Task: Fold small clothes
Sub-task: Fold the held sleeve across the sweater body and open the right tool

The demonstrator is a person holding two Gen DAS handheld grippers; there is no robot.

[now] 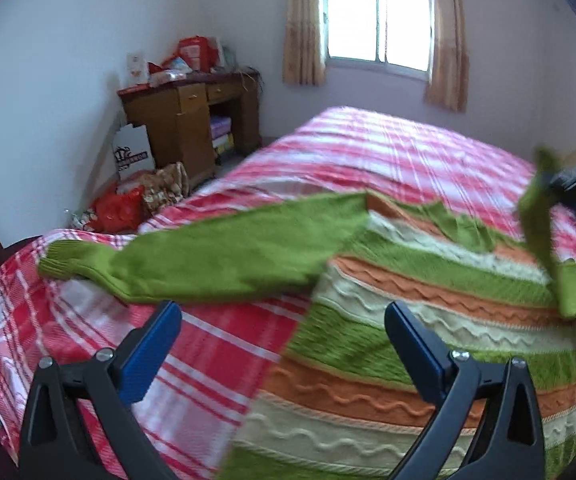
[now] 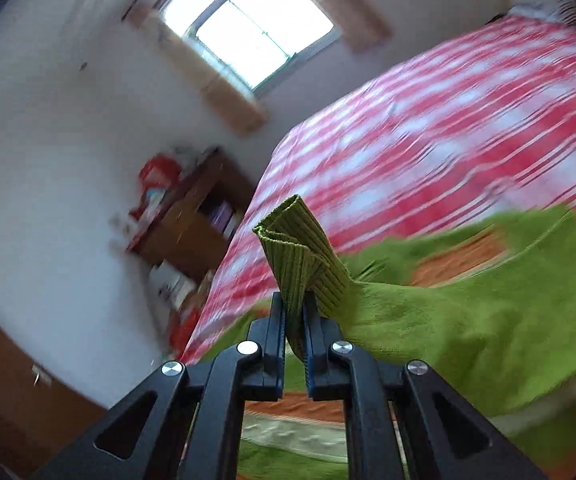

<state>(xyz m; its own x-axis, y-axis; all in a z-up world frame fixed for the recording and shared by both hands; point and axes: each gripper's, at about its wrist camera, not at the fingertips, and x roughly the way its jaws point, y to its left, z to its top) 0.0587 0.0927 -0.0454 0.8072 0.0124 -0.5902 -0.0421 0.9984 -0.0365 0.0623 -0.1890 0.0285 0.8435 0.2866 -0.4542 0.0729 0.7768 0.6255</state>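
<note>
The striped sweater lies spread near the bed's front edge; the right gripper, clamped on its ribbed cuff, may lose that narrow bite, while the left gripper hovers with fingers apart, holding nothing.

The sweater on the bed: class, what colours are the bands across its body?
Green, orange and cream bands with wavy knit lines on the sweater; sleeves plain green. Best seen in the left wrist view.

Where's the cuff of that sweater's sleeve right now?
In the right wrist view, the cuff sits pinched in the right claw, lifted above the striped bedspread.
</note>
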